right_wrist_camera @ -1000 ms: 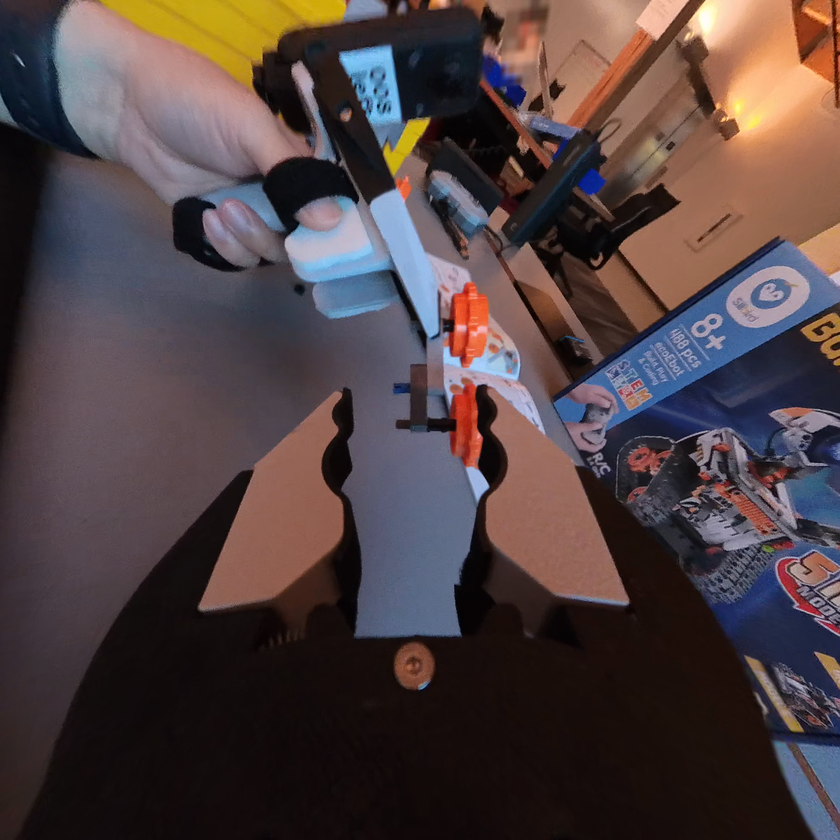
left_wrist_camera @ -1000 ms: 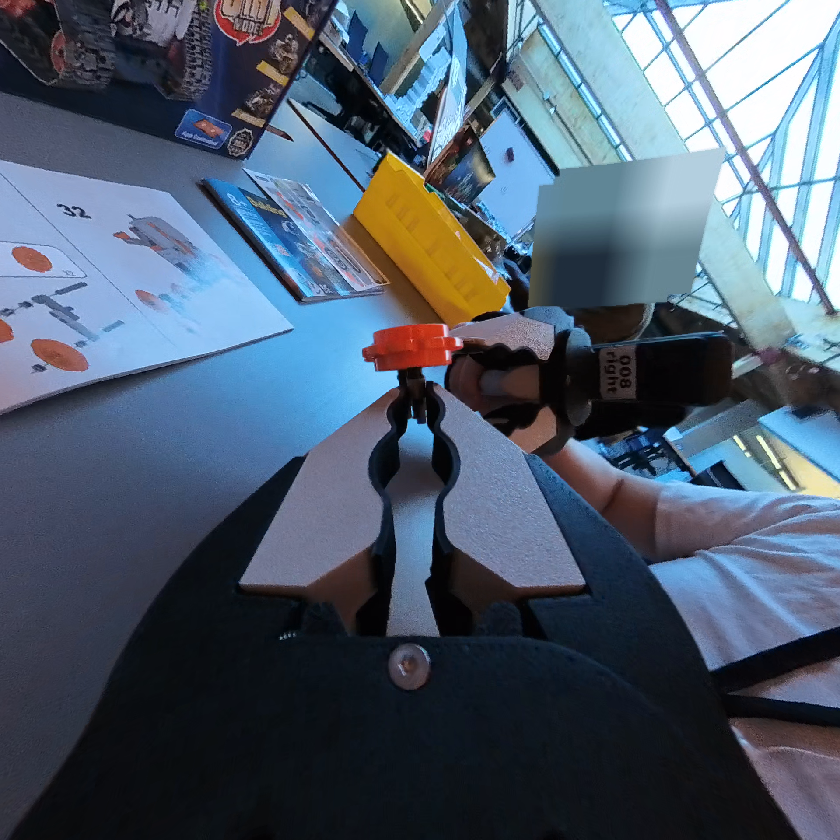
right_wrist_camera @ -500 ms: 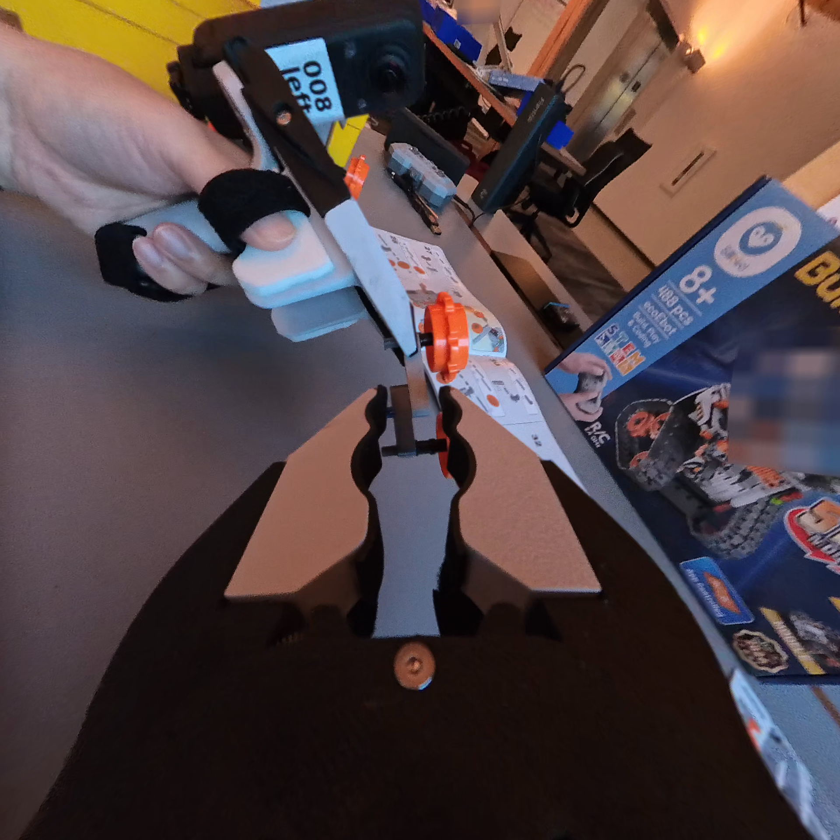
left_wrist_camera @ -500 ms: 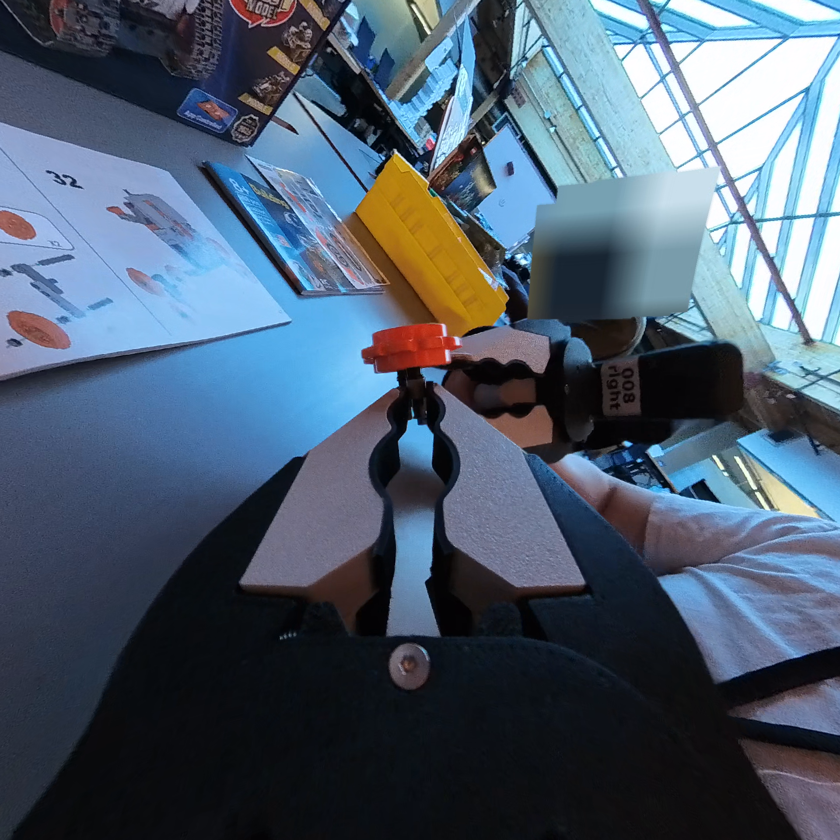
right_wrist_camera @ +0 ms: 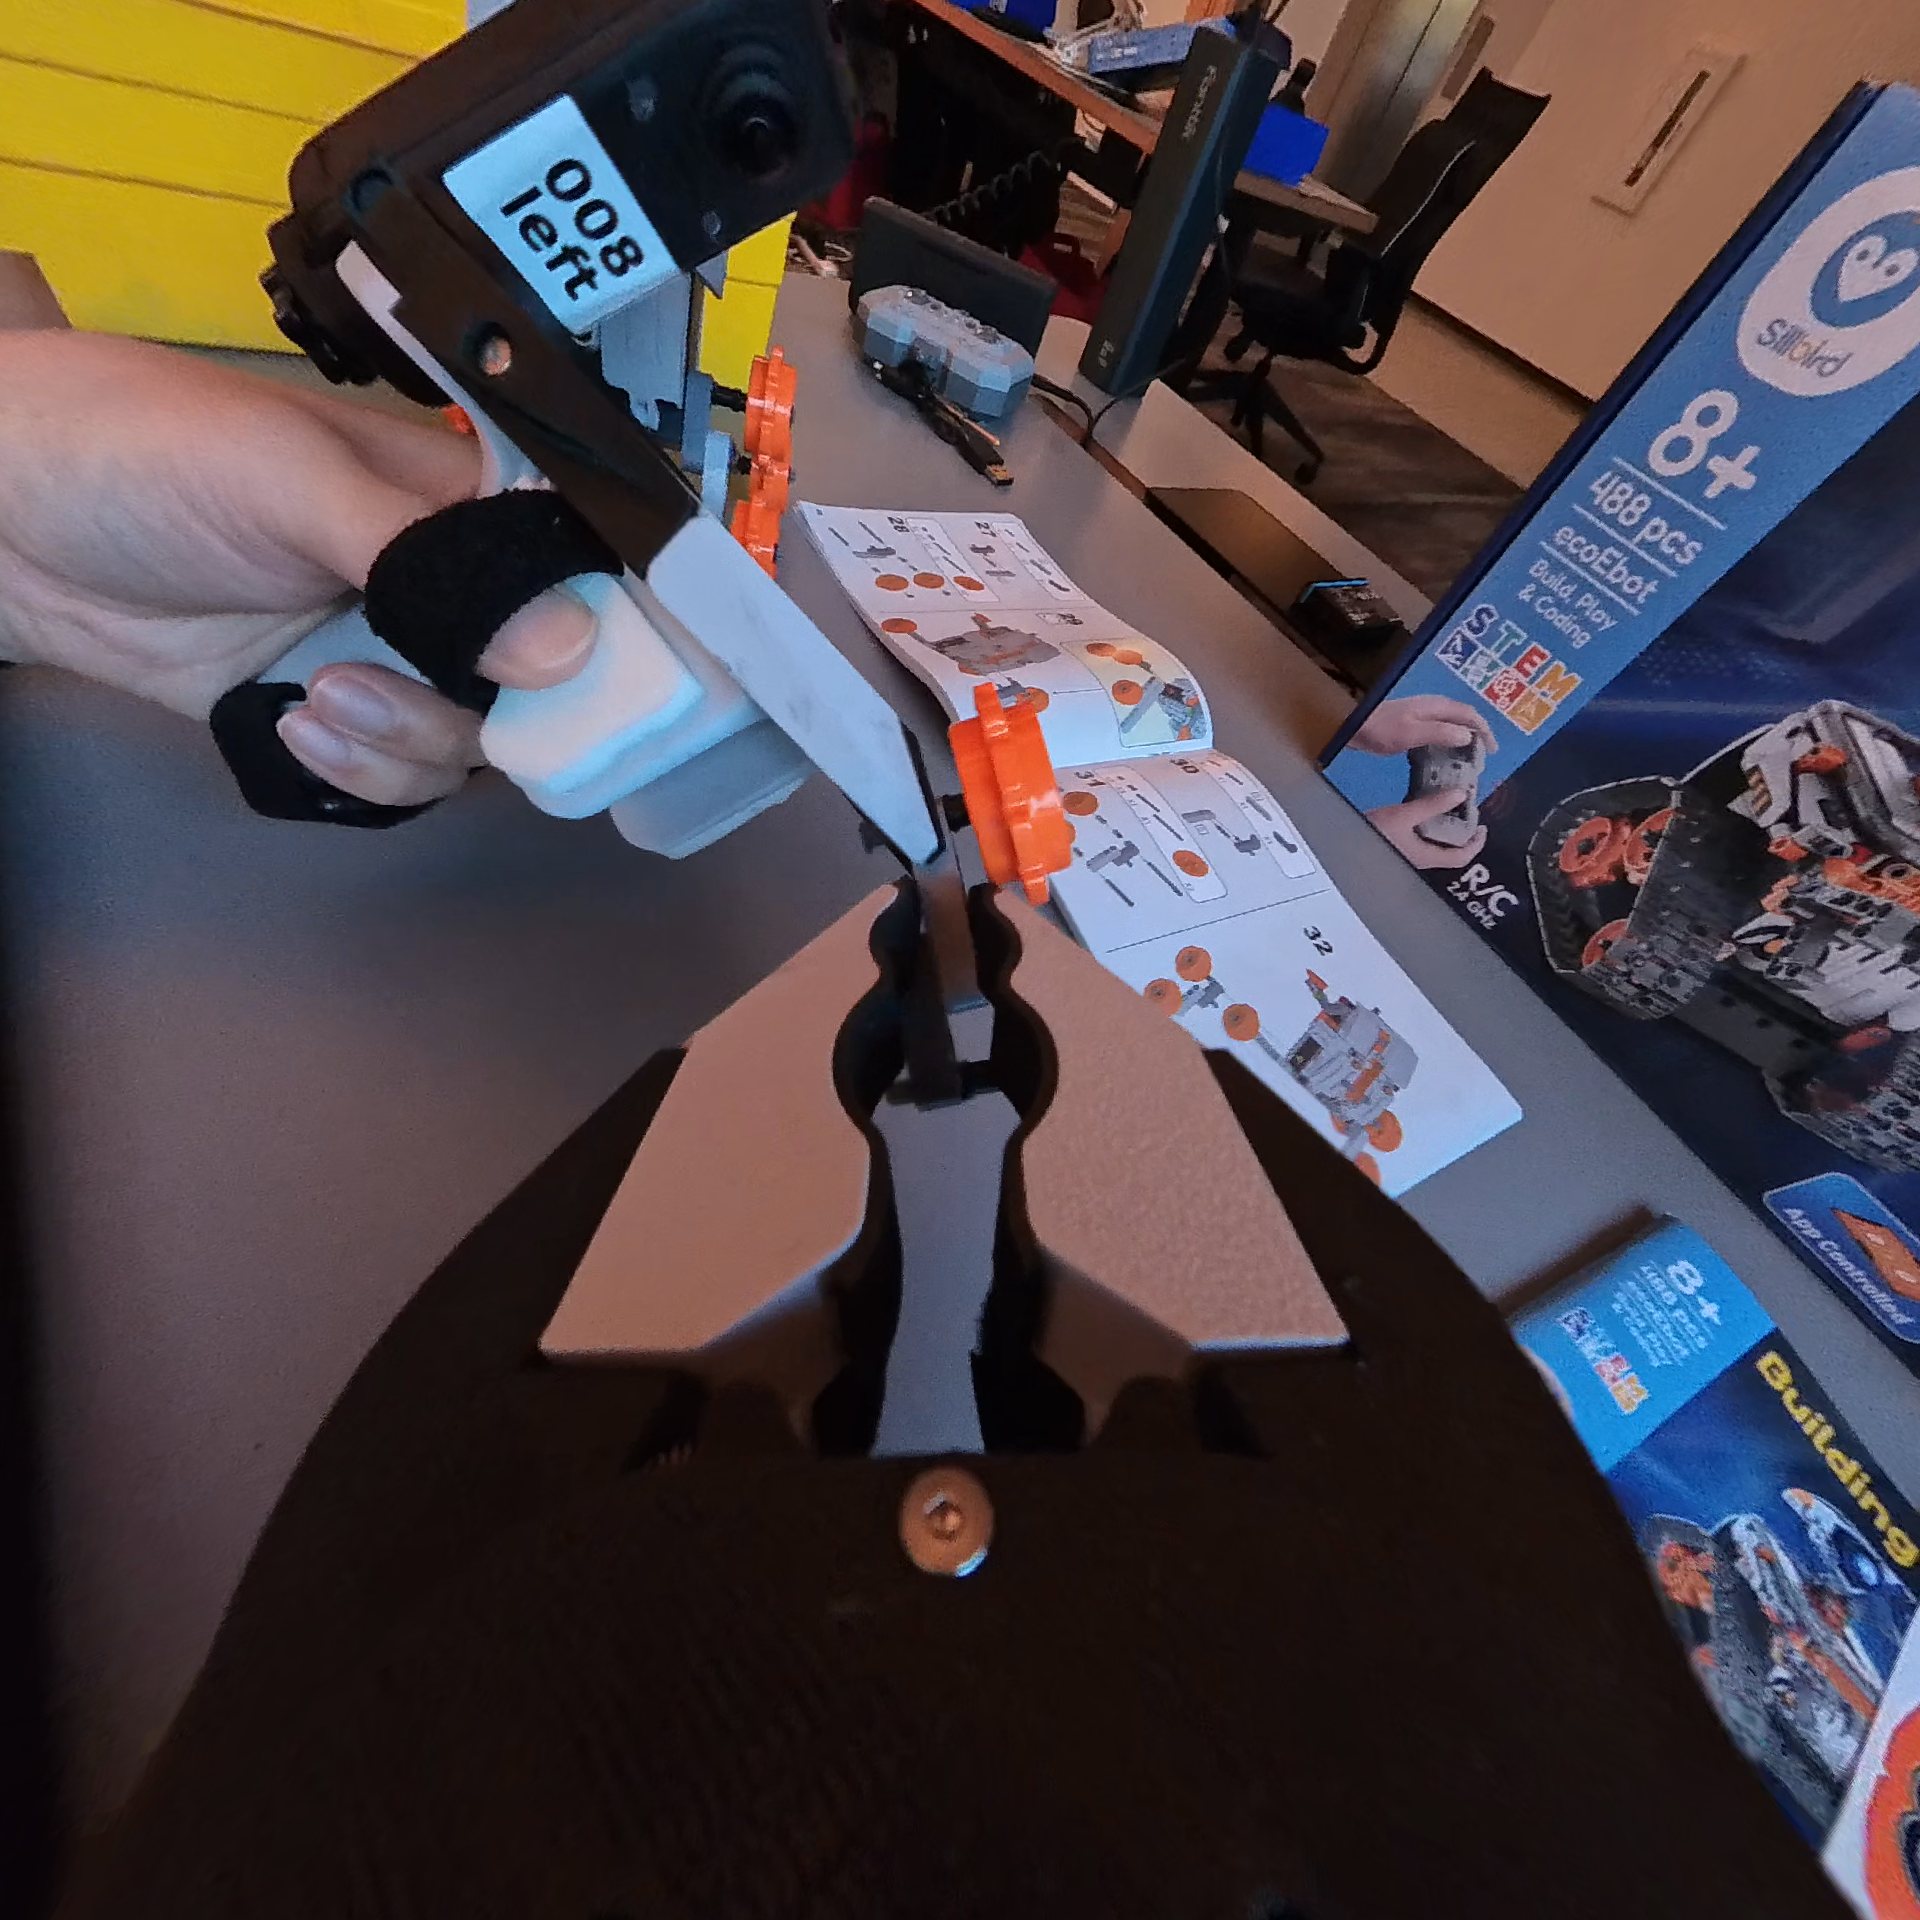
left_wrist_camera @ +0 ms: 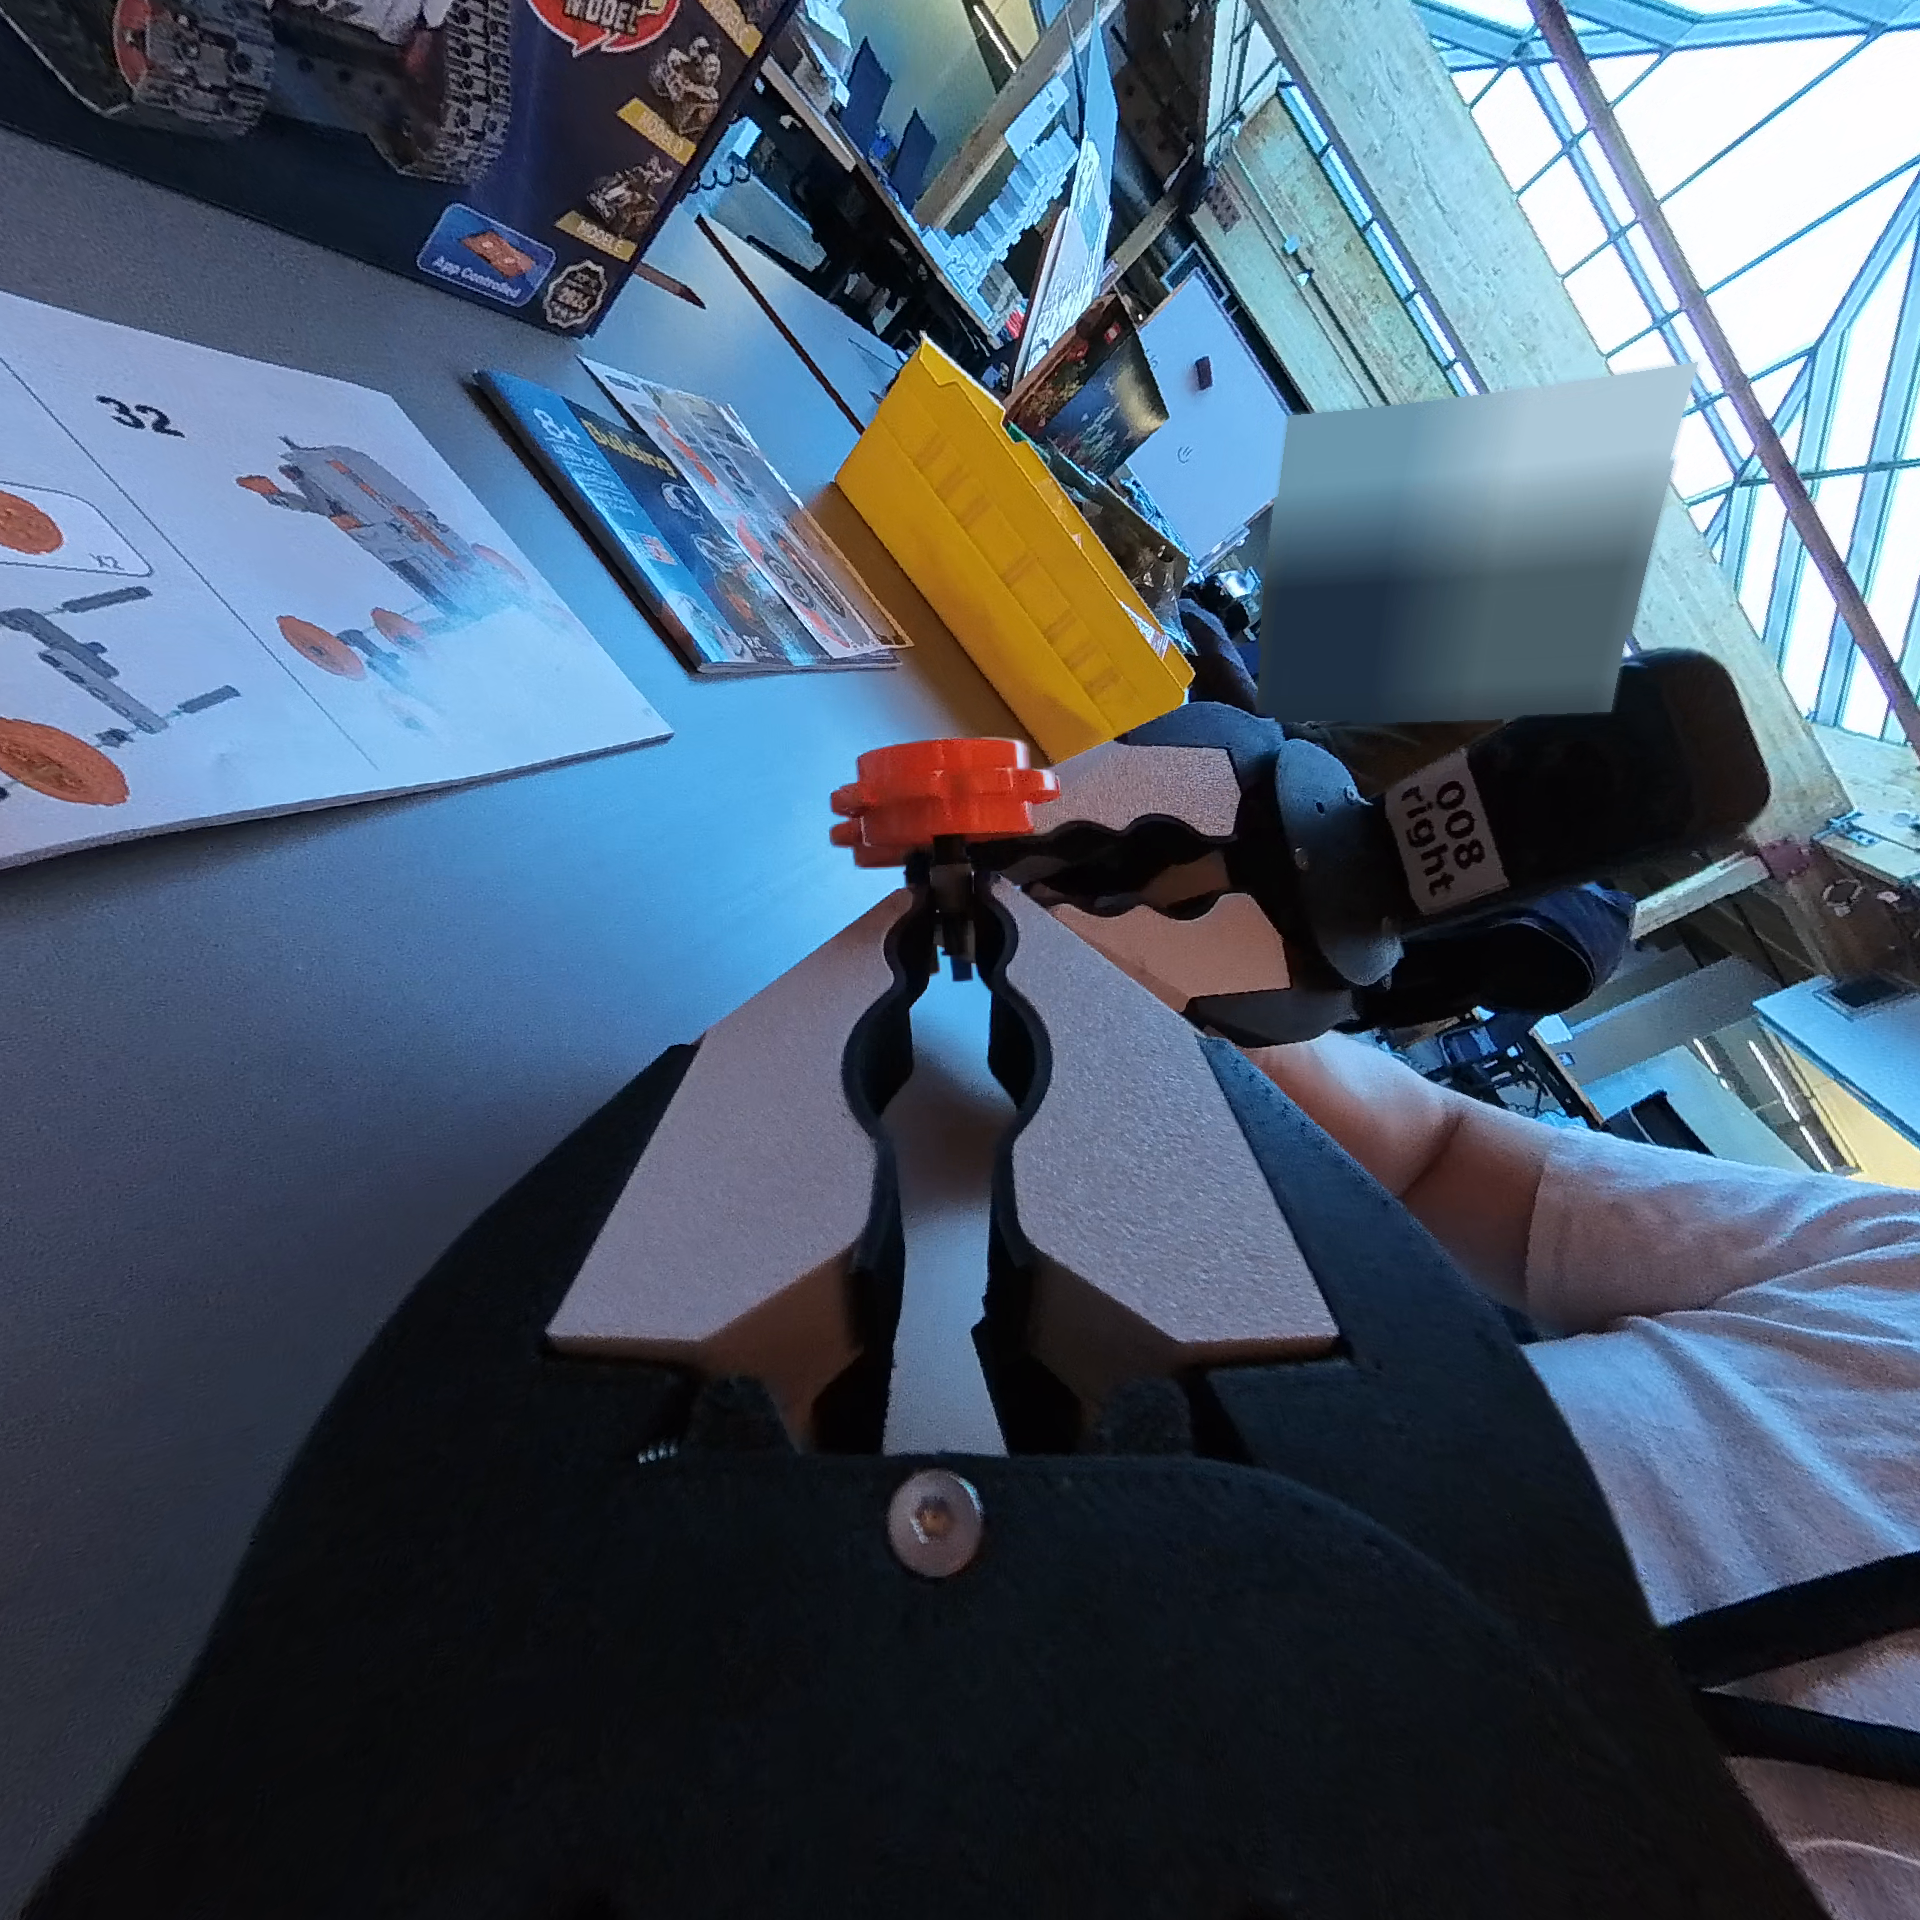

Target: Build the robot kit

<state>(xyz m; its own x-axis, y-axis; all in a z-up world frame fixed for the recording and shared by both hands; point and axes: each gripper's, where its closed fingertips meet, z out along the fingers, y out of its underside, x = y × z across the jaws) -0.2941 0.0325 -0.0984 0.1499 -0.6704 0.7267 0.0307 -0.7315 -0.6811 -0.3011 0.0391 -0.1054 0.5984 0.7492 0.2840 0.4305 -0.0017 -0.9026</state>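
Presently I note my left gripper (left_wrist_camera: pixel 948 914) clamped on the orange gear's (left_wrist_camera: pixel 943 798) black axle, right gripper (right_wrist_camera: pixel 943 914) pinching a dark beam (right_wrist_camera: pixel 932 1023) above the desk (left_wrist_camera: pixel 312 1039).

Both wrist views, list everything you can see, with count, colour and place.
Toothed wheel: one, orange, on a dark axle at the left gripper's tips.
Dark beam piece: one, pinched in the right gripper.
Instruction booklet: one, white, open on the grey table.
Thin booklets: two, blue, beside it.
Toy box: one, blue, table edge.
Bin: one, yellow.
Left gripper: shut on the axle.
Right gripper: shut on the beam.
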